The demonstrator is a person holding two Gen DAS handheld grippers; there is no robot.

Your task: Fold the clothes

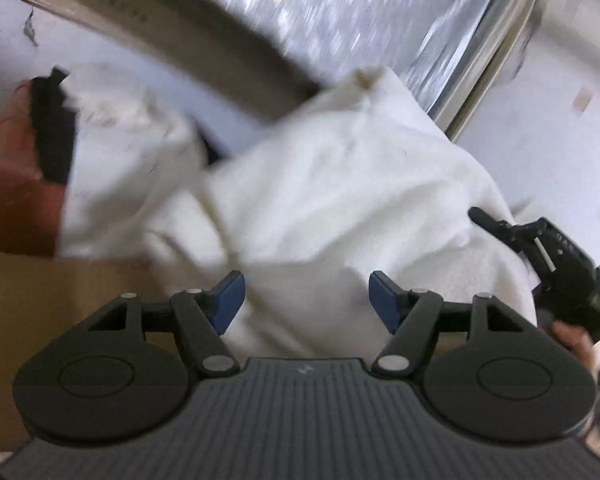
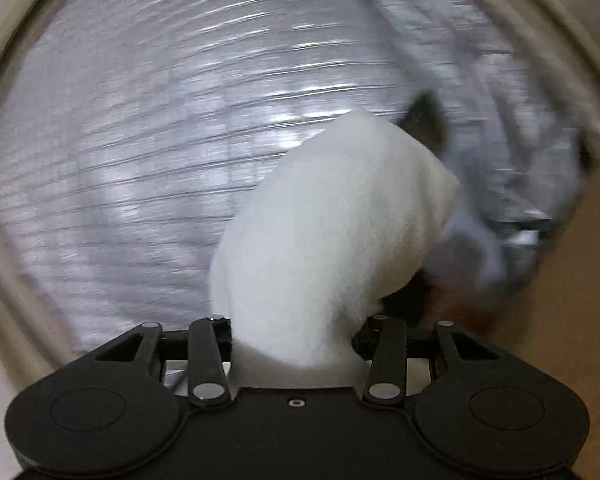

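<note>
The left gripper (image 1: 307,300) hovers with blue fingers (image 1: 230,300) spread wide above the bunched fluffy white garment (image 1: 332,200). Only the right wrist view shows the right gripper (image 2: 296,340) clamping a fold of it.

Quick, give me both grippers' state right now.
Left gripper: open, blue pads apart over the white garment, holding nothing.
Right gripper: shut on the white garment, fabric bunched between its fingers.

white garment (image 2: 324,248) hides the right gripper (image 2: 296,344) fingertips; silvery backdrop (image 2: 160,140) is motion-blurred
</note>
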